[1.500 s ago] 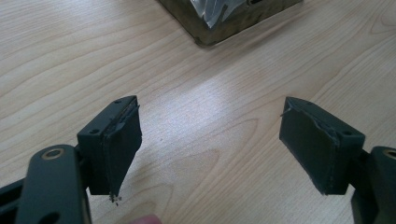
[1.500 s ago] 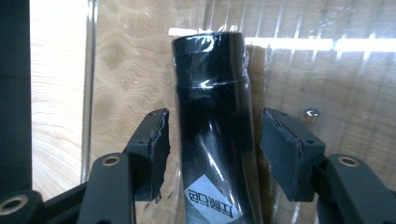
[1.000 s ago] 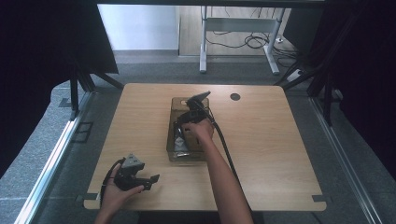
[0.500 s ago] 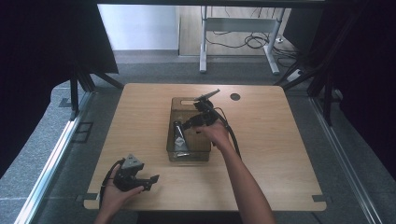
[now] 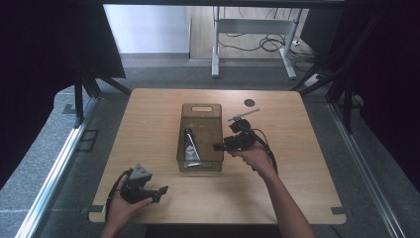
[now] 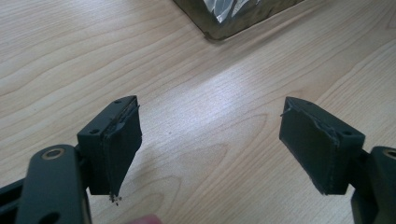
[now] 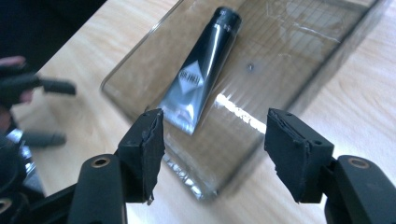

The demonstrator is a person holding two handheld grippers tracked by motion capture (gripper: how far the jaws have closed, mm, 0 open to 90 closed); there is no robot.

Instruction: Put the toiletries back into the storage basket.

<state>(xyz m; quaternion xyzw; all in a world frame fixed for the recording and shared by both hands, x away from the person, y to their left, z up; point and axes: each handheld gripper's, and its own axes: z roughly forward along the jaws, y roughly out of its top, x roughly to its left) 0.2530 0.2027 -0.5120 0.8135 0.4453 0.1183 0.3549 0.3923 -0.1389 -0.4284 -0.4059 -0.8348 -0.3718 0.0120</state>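
The tube (image 5: 189,145) lies flat on the floor of the bin (image 5: 200,108), in the bin's left half, its dark round cap toward the far edge of the table (image 5: 148,114) and its flat crimped end toward the near edge. It is a soft, glossy tube, dark grey shading to silver, with a pale diamond label on its middle. In the right gripper view the tube (image 7: 201,74) lies ahead of the jaws and apart from them, beyond the bin's near wall.

The bin is a long, smoky, see-through plastic box with rounded corners and a handle slot in its far wall; it stands at the middle of the table.

The right gripper (image 5: 222,147) hangs just beside the bin's right wall, outside it, jaws wide apart with nothing between them; its pads are black and frayed at the edges. The left gripper (image 5: 163,190) rests by the near left corner of the table, well apart from the bin, its jaws spread too, over bare wood.

The table is pale wood-grain laminate, smooth, with rounded corners.
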